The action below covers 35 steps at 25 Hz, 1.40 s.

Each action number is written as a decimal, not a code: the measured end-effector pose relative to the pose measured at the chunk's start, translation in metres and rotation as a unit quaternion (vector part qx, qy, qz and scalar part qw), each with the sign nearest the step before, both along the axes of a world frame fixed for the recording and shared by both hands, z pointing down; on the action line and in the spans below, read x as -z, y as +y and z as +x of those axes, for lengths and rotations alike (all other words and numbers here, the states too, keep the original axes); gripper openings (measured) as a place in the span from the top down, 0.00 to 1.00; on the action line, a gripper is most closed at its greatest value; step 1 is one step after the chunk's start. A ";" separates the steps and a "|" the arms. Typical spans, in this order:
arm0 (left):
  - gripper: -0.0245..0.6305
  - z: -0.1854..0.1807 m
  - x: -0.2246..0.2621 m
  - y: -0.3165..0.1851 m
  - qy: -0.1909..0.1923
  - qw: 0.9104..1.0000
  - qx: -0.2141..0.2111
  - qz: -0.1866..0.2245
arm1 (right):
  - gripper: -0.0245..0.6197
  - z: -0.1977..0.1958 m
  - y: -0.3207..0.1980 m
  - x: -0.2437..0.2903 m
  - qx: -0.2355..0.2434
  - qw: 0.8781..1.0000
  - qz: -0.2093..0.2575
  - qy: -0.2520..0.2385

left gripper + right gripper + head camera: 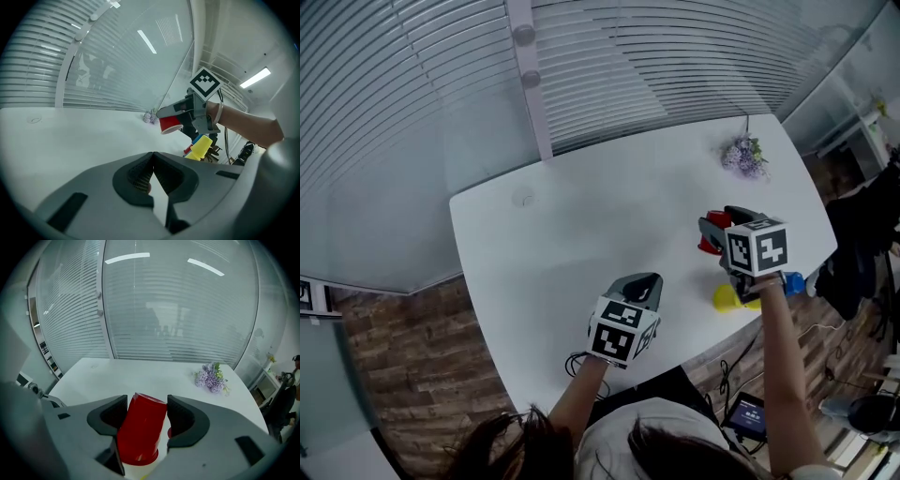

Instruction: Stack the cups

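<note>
Over table point(562, 234), right tongs point(146, 403) angled down gripping red cup point(139, 432) (inverted), left tongs point(153, 157) closed.

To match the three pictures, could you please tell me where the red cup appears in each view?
Head view: the red cup is right of centre, in the right gripper.
Left gripper view: the red cup is just right of centre, held mouth down.
Right gripper view: the red cup is at bottom centre, between the jaws.
Shared landmark: the purple flowers.
</note>
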<state>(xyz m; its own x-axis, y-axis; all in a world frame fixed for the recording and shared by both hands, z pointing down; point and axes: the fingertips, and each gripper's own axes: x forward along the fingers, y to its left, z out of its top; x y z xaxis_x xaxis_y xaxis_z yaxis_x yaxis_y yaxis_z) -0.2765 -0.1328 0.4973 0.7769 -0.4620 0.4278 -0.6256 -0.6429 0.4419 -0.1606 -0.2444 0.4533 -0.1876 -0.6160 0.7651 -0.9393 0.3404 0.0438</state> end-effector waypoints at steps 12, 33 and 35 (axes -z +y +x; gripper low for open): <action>0.93 0.030 0.030 0.008 -0.009 0.999 0.033 0.032 | 0.51 0.004 0.033 0.087 0.034 0.991 0.122 -0.050; 0.93 0.099 0.089 0.055 -0.015 0.992 0.074 0.099 | 0.51 0.093 0.108 0.154 0.065 0.960 0.260 -0.079; 0.93 0.107 0.096 0.062 -0.016 0.991 0.075 0.108 | 0.51 0.104 0.117 0.157 0.062 0.957 0.272 -0.083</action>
<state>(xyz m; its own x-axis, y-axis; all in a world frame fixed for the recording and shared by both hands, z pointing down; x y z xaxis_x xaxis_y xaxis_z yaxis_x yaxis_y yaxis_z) -0.1698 -0.0705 0.4015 0.6797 -0.6550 0.3301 -0.7332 -0.6188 0.2821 -0.0571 -0.1278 0.2960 -0.3761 -0.8801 0.2898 -0.9028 0.4185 0.0991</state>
